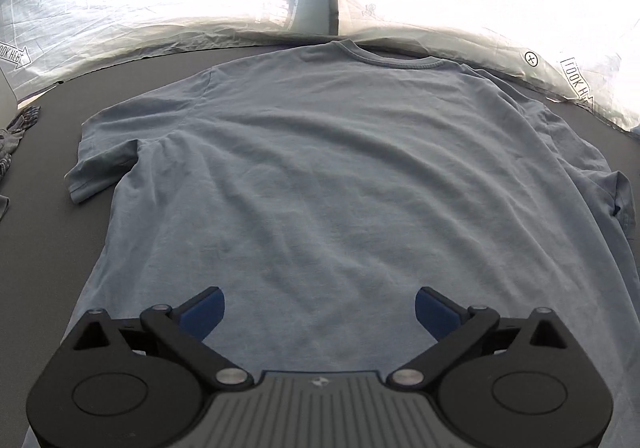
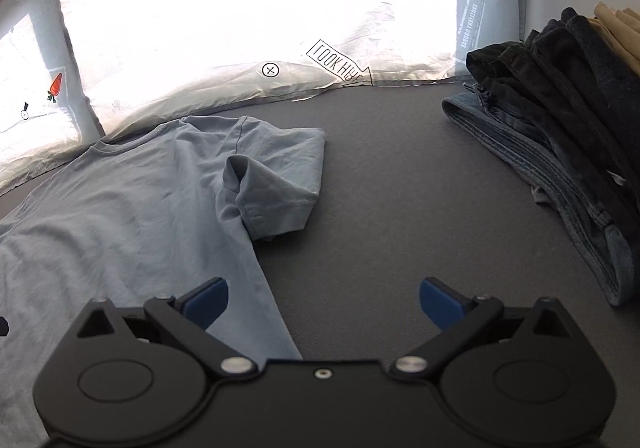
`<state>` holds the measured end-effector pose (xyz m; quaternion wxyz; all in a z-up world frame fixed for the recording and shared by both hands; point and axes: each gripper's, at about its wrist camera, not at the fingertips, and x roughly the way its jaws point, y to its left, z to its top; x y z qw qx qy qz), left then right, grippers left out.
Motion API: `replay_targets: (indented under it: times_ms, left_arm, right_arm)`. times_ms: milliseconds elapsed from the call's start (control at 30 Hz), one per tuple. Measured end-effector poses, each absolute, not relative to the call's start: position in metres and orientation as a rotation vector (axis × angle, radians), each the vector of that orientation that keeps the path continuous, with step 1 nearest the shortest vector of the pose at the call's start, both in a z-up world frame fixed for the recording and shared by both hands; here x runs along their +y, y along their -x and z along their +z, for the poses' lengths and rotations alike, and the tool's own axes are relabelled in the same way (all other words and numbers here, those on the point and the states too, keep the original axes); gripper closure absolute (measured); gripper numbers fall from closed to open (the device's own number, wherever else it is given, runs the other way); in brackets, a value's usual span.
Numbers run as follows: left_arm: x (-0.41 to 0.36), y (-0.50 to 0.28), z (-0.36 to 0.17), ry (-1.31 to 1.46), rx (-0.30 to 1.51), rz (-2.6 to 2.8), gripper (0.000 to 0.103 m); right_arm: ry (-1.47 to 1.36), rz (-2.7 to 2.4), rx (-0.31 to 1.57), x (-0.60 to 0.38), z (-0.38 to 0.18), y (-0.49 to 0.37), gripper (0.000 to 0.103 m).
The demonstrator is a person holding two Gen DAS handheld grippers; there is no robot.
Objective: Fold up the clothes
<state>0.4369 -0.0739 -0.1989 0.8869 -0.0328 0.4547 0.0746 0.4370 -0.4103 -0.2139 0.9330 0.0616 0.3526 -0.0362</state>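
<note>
Both claws are spread wide and grip nothing: our left claw (image 1: 320, 312) hangs over the lower middle of the blue T-shirt (image 1: 320, 176), and our right claw (image 2: 324, 302) sits over the shirt's right side edge, with one fingertip (image 2: 206, 298) above cloth and the other above the bare grey desk (image 2: 400, 188). We judge the fold as barely begun. The shirt lies spread flat on the desk, collar (image 1: 390, 58) away from us, body open and only lightly wrinkled, no panel turned in yet. What is left seems to be nearly everything: sleeves in, sides over, then the body doubled

From the left wrist we see the whole spread of the shirt, its left sleeve (image 1: 102, 168) lying flat, and a scrap of patterned cloth (image 1: 18, 132) at the far left edge. Only the right wrist shows that the right sleeve (image 2: 276, 188) is rumpled and partly doubled on itself, so it may want smoothing first. It alone shows the pile of dark and denim garments (image 2: 560, 128) at the right, well apart from the shirt
</note>
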Motion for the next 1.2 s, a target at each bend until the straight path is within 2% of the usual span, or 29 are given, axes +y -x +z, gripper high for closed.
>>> replay_targets:
  times_ms: [167, 300, 767, 800, 833, 867, 900, 933, 1033, 1100, 1200]
  left_arm:
    - [-0.087, -0.505, -0.213, 0.020, 1.042, 0.166, 0.002]
    - [-0.088, -0.531, -0.225, 0.007, 1.103, 0.151, 0.000]
    - [-0.081, -0.541, -0.230, 0.041, 1.085, 0.106, 0.000]
    - [-0.081, -0.540, -0.230, 0.040, 1.077, 0.105, 0.000]
    - [-0.082, -0.539, -0.230, 0.039, 1.069, 0.105, 0.000]
    - [-0.082, -0.537, -0.231, 0.038, 1.059, 0.104, 0.000]
    - [-0.082, -0.535, -0.231, 0.037, 1.049, 0.104, 0.000]
    - [-0.082, -0.534, -0.232, 0.036, 1.037, 0.104, 0.000]
    - [-0.082, -0.529, -0.233, 0.030, 1.003, 0.100, 0.000]
    - [-0.082, -0.528, -0.233, 0.030, 0.994, 0.100, 0.000]
    - [-0.081, -0.528, -0.234, 0.032, 0.988, 0.102, 0.000]
  right_arm:
    - [0.006, -0.076, 0.721, -0.414, -0.223, -0.487, 0.000]
    - [0.078, 0.018, 0.741, -0.403, -0.230, -0.506, 0.000]
    - [0.305, -0.085, 0.691, -0.369, -0.238, -0.533, 0.002]
    - [0.318, -0.065, 0.697, -0.369, -0.236, -0.536, 0.006]
    - [0.329, -0.040, 0.707, -0.369, -0.234, -0.539, 0.022]
    - [0.342, -0.023, 0.714, -0.369, -0.232, -0.542, 0.049]
    - [0.368, -0.035, 0.709, -0.370, -0.230, -0.544, 0.064]
    - [0.394, -0.048, 0.704, -0.370, -0.228, -0.547, 0.089]
    - [0.515, -0.099, 0.603, -0.374, -0.212, -0.548, 0.090]
    - [0.581, -0.122, 0.518, -0.376, -0.197, -0.544, 0.085]
    - [0.680, -0.142, 0.522, -0.368, -0.203, -0.539, 0.077]
